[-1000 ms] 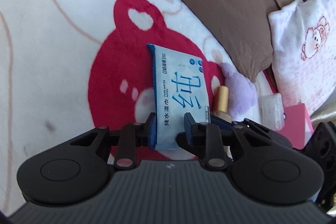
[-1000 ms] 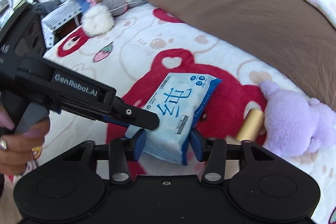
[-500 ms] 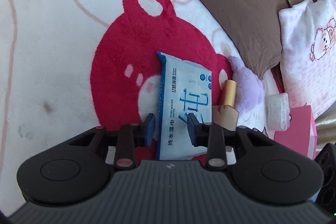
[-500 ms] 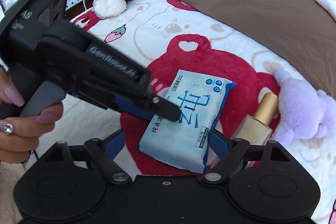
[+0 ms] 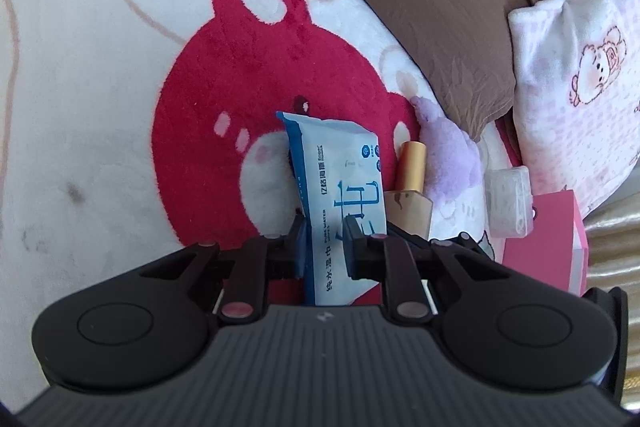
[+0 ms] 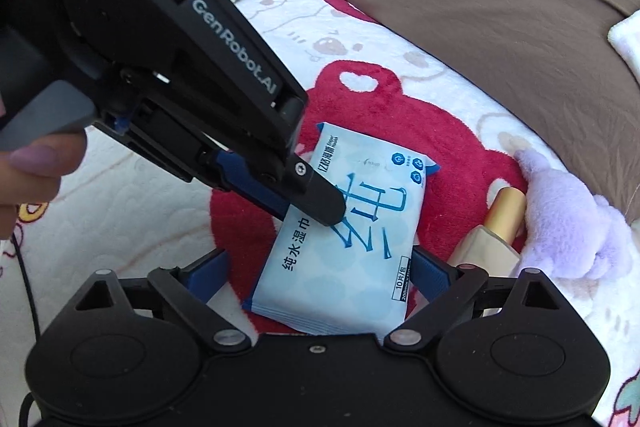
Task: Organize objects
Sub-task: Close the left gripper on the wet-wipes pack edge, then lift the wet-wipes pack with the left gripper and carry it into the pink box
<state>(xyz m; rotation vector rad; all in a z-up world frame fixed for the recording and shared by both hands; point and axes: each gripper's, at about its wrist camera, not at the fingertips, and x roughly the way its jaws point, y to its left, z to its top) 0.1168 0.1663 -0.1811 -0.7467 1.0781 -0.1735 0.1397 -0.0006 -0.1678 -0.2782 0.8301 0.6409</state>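
1 wipes pack (image 6: pixel 352 227), 1 gold-capped bottle (image 6: pixel 502 223), 1 purple plush (image 6: pixel 568 215), 1 clear box (image 5: pixel 510 201), 1 pink box (image 5: pixel 548 239) and 2 grippers show on the blanket (image 5: pixel 100 87). The pack is pale blue with darker blue ends, large blue Chinese characters and 3 round blue icons. The left gripper (image 5: pixel 325 243) is clamped on the pack's left edge, pads pressing both faces. The right gripper (image 6: pixel 320 277) has just been opening: its jaws stand wide, the pack's near end between them, the pads not gripping it. The bottle lies just right of the pack, the plush beyond it.
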